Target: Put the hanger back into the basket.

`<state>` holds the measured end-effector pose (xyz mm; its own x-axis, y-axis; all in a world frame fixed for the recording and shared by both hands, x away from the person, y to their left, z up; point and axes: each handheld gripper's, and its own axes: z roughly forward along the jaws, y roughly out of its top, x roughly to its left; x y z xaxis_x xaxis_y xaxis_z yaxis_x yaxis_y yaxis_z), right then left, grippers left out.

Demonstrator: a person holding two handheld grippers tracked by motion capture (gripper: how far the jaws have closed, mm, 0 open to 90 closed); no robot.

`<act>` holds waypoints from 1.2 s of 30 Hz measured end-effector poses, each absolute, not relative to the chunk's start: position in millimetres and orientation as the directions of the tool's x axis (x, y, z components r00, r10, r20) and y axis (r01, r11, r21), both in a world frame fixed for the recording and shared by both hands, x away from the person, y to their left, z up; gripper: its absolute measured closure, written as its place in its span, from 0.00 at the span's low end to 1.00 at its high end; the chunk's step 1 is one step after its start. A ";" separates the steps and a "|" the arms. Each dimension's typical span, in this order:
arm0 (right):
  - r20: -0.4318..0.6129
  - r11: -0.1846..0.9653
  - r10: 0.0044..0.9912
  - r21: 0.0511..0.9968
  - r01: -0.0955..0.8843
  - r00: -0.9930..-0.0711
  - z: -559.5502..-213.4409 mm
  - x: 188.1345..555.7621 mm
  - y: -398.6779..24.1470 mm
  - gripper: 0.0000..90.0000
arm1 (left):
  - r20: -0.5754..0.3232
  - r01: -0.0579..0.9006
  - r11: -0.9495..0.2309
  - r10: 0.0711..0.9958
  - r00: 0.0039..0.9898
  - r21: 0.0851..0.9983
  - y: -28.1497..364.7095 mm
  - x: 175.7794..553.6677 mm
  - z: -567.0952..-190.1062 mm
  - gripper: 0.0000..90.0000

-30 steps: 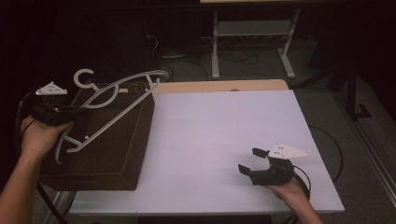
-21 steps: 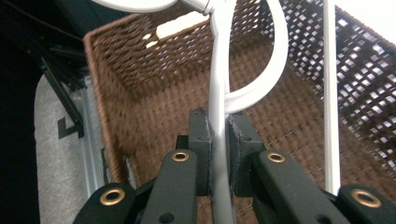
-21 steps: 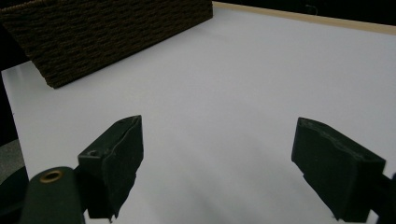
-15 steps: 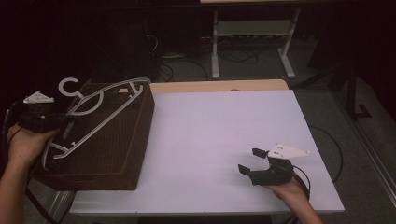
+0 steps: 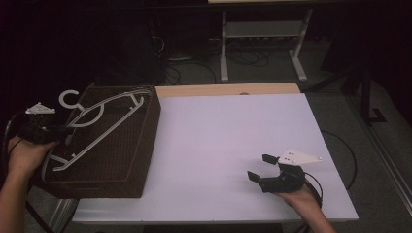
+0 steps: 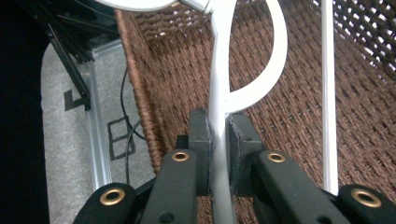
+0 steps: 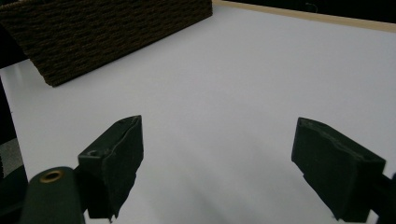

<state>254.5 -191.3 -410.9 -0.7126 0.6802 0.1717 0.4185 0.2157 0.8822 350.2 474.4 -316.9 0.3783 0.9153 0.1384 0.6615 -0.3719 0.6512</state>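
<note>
High view: a brown wicker basket [image 5: 104, 160] is seen at the left end of the white table [image 5: 233, 141], with a white plastic clothes hanger [image 5: 99, 124] lying tilted across its open top, hook toward the far left corner. The hanger is held at its near left end by the left gripper [image 5: 60, 132], gripped in the person's left hand [image 5: 24, 155] just off the basket's left side. The right gripper [image 5: 262, 167] is held by the right hand [image 5: 299, 196] near the table's front right edge, well apart from the basket, jaws spread wide and pointing left, nothing between them.

Left gripper view: the left gripper [image 6: 218, 140] is seen clamped on a white bar of the hanger [image 6: 219, 93], both pads pressed against it; woven basket wall [image 6: 280, 121] is seen behind, and floor beyond the rim at left.

Right gripper view: the right gripper [image 7: 217, 154] is seen with jaws far apart over bare table [image 7: 261, 70]; the basket's side [image 7: 102, 32] is seen at top left.
</note>
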 end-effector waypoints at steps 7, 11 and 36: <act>0.170 0.218 0.681 0.882 0.418 -0.713 -410.8 254.1 -191.0 0.18 | 0.082 0.661 -0.347 0.914 0.397 0.665 477.3 352.0 -321.6 0.79; 0.170 0.214 0.682 0.884 0.416 -0.711 -410.1 254.0 -191.6 0.18 | 0.048 0.639 -0.312 0.918 0.394 0.703 478.9 349.1 -317.0 0.65; 0.177 0.169 0.679 0.907 0.386 -0.713 -384.1 264.5 -196.4 0.15 | -0.034 0.479 -0.250 0.860 0.510 0.841 413.5 336.2 -288.2 0.16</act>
<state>264.5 -196.4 -384.1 -0.7125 0.6791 0.1765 0.3859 0.1691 0.9069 336.2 413.5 -288.2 0.5096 0.8597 -0.0344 0.4794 -0.2505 0.8411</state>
